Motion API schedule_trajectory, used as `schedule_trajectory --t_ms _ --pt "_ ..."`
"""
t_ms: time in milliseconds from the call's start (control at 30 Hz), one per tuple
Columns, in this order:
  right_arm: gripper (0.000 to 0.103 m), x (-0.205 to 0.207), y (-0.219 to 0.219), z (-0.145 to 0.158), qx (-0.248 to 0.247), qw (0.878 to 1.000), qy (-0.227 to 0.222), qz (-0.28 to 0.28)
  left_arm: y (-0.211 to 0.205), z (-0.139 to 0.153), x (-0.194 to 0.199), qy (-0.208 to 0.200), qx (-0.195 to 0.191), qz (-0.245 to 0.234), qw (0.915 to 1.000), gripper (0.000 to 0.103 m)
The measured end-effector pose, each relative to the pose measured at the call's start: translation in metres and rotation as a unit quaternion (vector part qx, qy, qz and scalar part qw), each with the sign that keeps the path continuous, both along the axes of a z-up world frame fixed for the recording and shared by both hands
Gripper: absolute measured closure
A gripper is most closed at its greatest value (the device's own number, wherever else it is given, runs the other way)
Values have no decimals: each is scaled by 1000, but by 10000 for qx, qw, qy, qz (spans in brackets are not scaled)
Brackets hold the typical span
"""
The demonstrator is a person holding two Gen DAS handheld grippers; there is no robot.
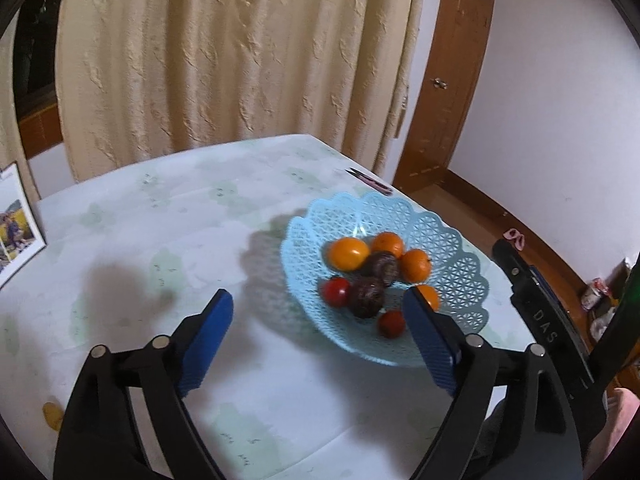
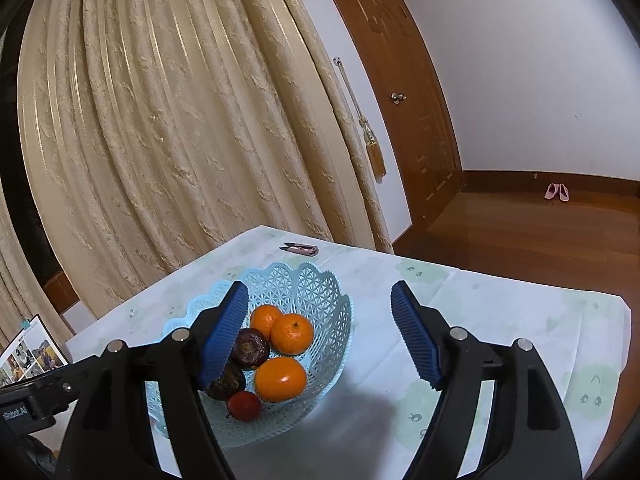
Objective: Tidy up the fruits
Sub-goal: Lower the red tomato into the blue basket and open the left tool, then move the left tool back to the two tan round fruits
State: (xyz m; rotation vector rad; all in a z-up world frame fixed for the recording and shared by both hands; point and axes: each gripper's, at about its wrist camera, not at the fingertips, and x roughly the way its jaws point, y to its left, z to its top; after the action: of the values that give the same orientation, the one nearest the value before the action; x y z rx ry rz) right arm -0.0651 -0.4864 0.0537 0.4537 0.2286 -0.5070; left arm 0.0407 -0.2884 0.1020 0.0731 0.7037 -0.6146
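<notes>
My left gripper [image 1: 318, 308] and right gripper [image 2: 320, 300] hang spread wide, holding nothing. The blue basket [image 2: 324, 288] holds the fruits [image 2: 280, 378] (oranges, tomatoes, dark ones) on the surface [image 1: 160, 220]

I observed oranges [image 1: 348, 254], red tomatoes [image 1: 336, 291] and dark purple wrinkled fruits [image 1: 367, 295] lying together inside the scalloped light-blue lattice plastic basket [image 1: 460, 268].

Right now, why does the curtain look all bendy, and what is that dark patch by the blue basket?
Left wrist view: the basket casts a lacy shadow leftward on the table. Both views: the fisheye lens bows the curtain and door.
</notes>
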Motion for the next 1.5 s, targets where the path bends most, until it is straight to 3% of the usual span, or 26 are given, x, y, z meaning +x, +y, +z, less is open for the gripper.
schedule_trajectory --t_ms 200,567,667,833,1333,1500 --pt "27 -1 1 0 -34 10000 -43 48 14 5 -5 -246 100 258 9993 13" --pt "26 -2 5 3 -146 9998 -99 69 40 6 -5 -293 116 627 9975 13" --pt "19 -2 8 5 -237 9996 -135 91 48 7 -5 -317 125 711 9969 13" --pt "19 -2 15 7 -364 9990 -154 209 61 6 -10 -455 201 889 9948 12" --pt "19 -4 22 9 -476 9982 -208 306 109 8 -15 -466 201 1398 9889 12" --pt "19 0 33 11 -489 9970 -175 578 134 7 -15 -451 235 1676 9845 12"
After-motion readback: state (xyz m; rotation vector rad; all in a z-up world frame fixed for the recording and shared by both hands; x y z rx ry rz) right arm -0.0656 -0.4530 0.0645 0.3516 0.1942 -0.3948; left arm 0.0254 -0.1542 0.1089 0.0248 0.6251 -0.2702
